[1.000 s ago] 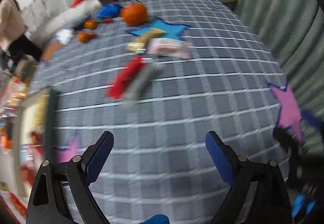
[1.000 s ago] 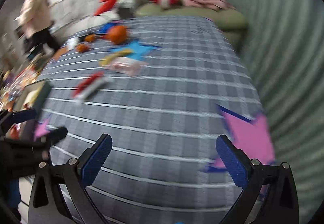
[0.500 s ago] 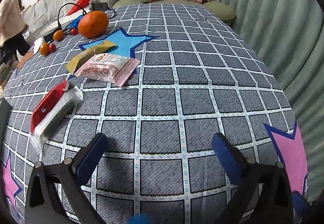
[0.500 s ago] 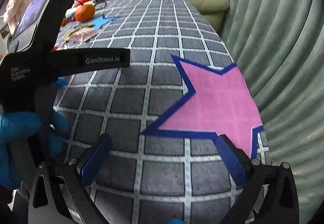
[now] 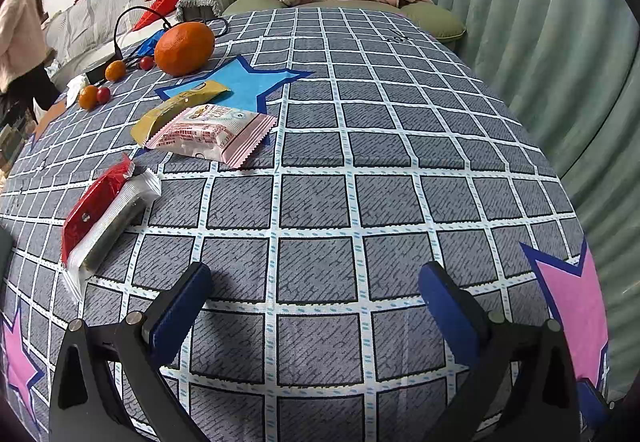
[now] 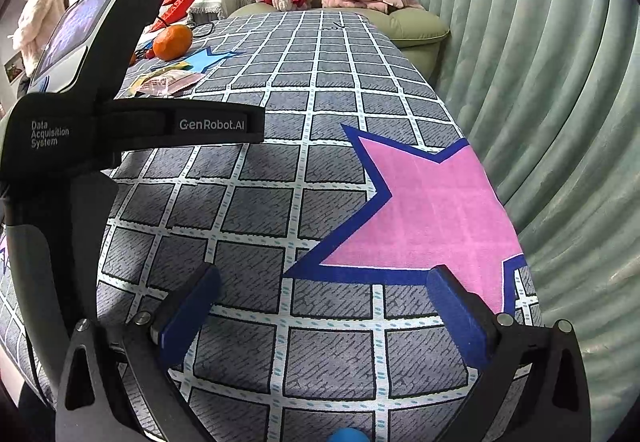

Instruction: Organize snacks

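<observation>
**Mia:** Have they started tidying the snacks yet?

**Ben:** Not yet, I think. Both hands are just getting ready. The left hand-held gripper (image 5: 314, 296) has its jaws wide apart. They were just opening, and nothing is between them. The right hand-held gripper (image 6: 320, 300) is wide apart too, and it holds nothing.

**Mia:** Where are the snacks?

**Ben:** They lie on the tabletop (image 5: 380, 146), up and to the left of the left one. The red snack pack (image 5: 94, 202) and the clear snack pack (image 5: 114, 218) touch side by side. A bit farther back is the pink snack bag (image 5: 212, 134), lying partly on the yellow snack pack (image 5: 180, 106). The yellow one's far end is on the blue star (image 5: 248, 82).

**Mia:** So what comes next?

**Ben:** I guess the left one must reach up and left to the red and clear packs. They are the nearest.

**Mia:** How are the hands held?

**Ben:** Both point down at a slant. The right one hangs over the pink star (image 6: 432, 210), far from the snacks.
</observation>
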Available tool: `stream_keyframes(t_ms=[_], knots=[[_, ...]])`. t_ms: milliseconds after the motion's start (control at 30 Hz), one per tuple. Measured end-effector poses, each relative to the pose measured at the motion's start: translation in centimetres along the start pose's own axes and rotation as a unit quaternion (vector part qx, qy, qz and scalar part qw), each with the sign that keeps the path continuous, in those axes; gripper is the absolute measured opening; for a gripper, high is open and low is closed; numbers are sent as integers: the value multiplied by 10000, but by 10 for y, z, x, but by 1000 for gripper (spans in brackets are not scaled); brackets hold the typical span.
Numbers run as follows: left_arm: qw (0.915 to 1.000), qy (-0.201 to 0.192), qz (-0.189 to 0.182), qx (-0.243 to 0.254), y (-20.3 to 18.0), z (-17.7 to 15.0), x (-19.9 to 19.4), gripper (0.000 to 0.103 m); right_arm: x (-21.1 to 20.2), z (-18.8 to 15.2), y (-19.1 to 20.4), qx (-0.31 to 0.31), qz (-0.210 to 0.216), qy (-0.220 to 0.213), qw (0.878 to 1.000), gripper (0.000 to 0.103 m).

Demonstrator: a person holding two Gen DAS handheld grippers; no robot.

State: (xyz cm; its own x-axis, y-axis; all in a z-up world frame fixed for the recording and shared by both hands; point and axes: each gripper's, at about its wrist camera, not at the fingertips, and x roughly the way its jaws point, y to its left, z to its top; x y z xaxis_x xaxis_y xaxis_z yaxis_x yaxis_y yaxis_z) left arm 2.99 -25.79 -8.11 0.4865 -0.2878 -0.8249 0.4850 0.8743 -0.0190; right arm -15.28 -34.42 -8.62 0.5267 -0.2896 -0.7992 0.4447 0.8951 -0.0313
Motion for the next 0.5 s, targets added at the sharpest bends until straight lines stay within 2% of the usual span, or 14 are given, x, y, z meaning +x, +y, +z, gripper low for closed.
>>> stream_keyframes(t_ms=[500], knots=[[10000, 3, 7, 4, 0, 0, 0, 103, -2, 1, -1, -2, -11, -56, 10000, 103]])
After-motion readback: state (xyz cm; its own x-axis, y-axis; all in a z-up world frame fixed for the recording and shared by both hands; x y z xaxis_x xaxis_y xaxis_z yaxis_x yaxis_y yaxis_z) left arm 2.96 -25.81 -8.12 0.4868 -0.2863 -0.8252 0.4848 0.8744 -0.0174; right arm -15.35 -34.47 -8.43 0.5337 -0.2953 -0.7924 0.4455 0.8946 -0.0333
